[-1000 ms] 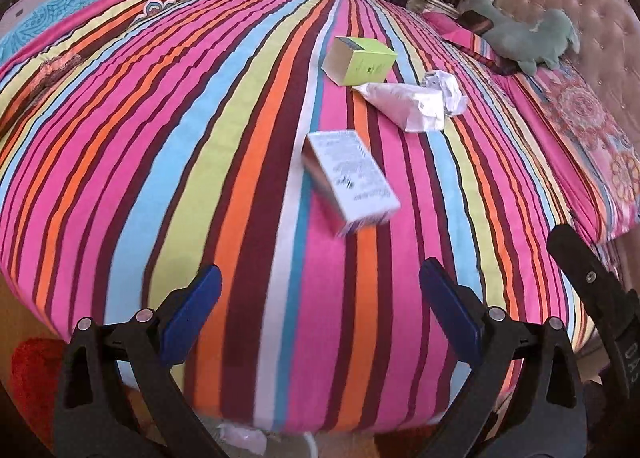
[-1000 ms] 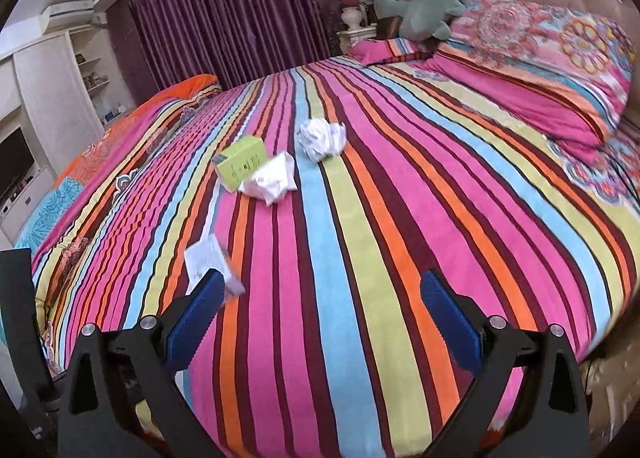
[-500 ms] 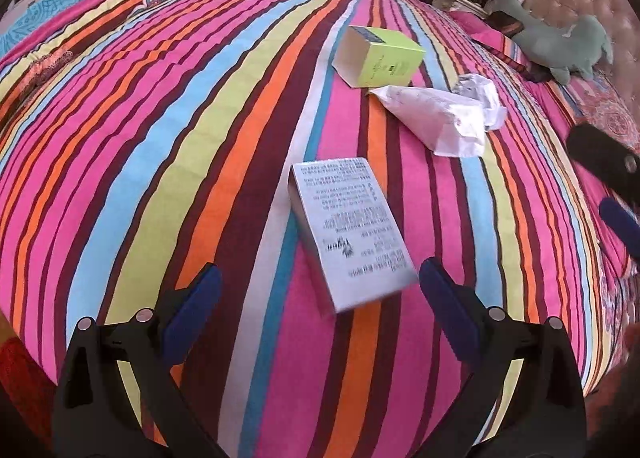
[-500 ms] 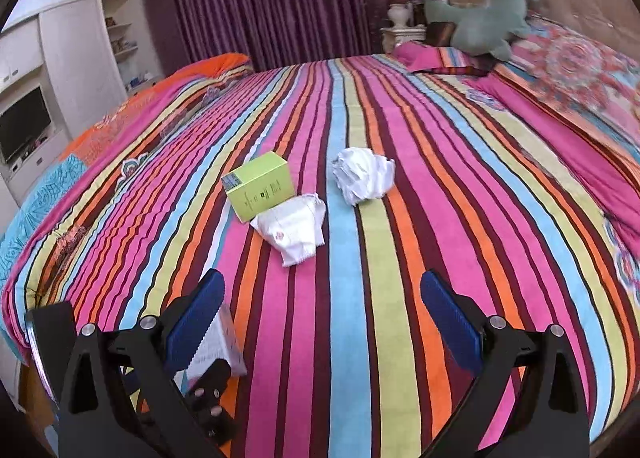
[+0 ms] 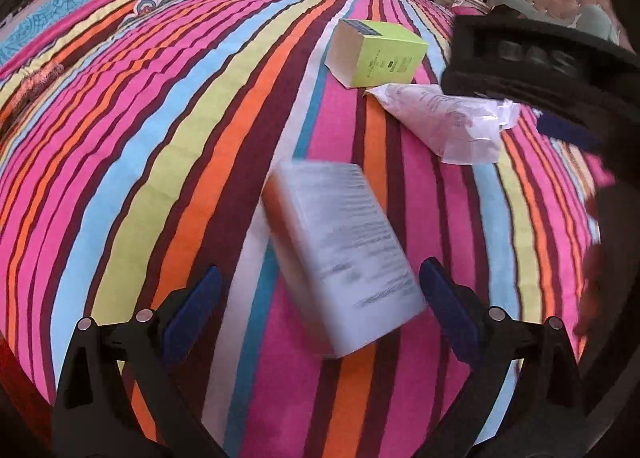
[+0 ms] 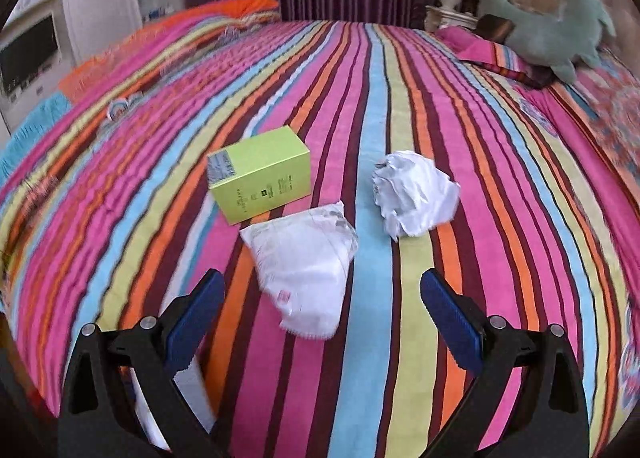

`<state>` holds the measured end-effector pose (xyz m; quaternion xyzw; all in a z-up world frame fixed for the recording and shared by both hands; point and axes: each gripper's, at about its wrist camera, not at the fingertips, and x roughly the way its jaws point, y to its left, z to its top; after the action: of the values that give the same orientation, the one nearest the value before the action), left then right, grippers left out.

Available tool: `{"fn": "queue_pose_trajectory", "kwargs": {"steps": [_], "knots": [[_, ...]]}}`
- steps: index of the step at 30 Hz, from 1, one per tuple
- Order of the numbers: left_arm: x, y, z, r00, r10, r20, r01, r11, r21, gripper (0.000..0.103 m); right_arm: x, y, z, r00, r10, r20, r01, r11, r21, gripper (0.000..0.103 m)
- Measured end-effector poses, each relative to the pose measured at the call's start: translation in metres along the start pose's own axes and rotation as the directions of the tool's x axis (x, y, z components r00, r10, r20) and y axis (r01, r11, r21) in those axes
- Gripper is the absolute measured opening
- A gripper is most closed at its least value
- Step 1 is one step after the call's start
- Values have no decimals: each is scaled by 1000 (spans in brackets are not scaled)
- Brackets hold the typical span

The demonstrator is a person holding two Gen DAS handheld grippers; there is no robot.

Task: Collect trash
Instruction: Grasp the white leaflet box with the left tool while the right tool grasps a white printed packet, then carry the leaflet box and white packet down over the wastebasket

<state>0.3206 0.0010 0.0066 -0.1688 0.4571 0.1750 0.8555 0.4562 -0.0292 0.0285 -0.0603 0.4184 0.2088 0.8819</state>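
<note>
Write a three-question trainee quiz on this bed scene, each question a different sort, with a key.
1. True or false: the left tongs are shut on the white box.
2. Which item lies nearest the right tongs? A) green box B) plastic wrapper C) crumpled paper ball
3. Fill in: the trash lies on a ____ bedspread.

Key: 1 false, they are open; 2 B; 3 striped.

Bright, even daylight, soft shadows; fisheye bending with dark corners, and motion blur smears the white box (image 5: 340, 254).
</note>
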Motion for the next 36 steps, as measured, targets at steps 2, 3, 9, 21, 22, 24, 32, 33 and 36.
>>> {"fn": "queue_pose_trajectory", "kwargs": {"steps": [2, 3, 9, 21, 22, 24, 32, 33, 36], "knots": [[3, -1, 0, 1000, 16, -2, -16, 1000, 10, 96, 13, 4, 6, 1000, 1, -25, -3, 999, -42, 94], [4, -2, 0, 1000, 29, 8, -29, 999, 19, 96, 21, 9, 8, 999, 1, -37, -4, 997, -77, 94], [11, -8, 1, 997, 69, 37, -72, 994, 83, 96, 51, 13, 16, 997, -45, -60, 37, 991, -125, 94], [6, -6, 1, 996, 7, 83, -25, 978, 209, 60, 35, 6, -11, 998, -9, -69, 11, 999, 33, 65], [5, -4, 2, 997, -2, 79, -14, 979, 202, 59, 29, 2, -14, 998, -9, -59, 12, 999, 50, 65], [4, 0, 3, 997, -13, 74, -2, 980, 201, 58, 16, -7, -24, 999, 0, -48, 4, 995, 99, 65], [-12, 14, 1, 996, -55, 74, 40, 980, 196, 57, -18, -30, -54, 997, -70, -24, 74, 967, 244, 65], [-16, 15, 1, 995, -60, 80, 43, 979, 201, 57, -23, -33, -60, 997, -76, -23, 79, 962, 263, 65], [-25, 16, -3, 993, -77, 88, 56, 974, 221, 57, -32, -38, -71, 996, -90, -25, 94, 951, 293, 65]]}}
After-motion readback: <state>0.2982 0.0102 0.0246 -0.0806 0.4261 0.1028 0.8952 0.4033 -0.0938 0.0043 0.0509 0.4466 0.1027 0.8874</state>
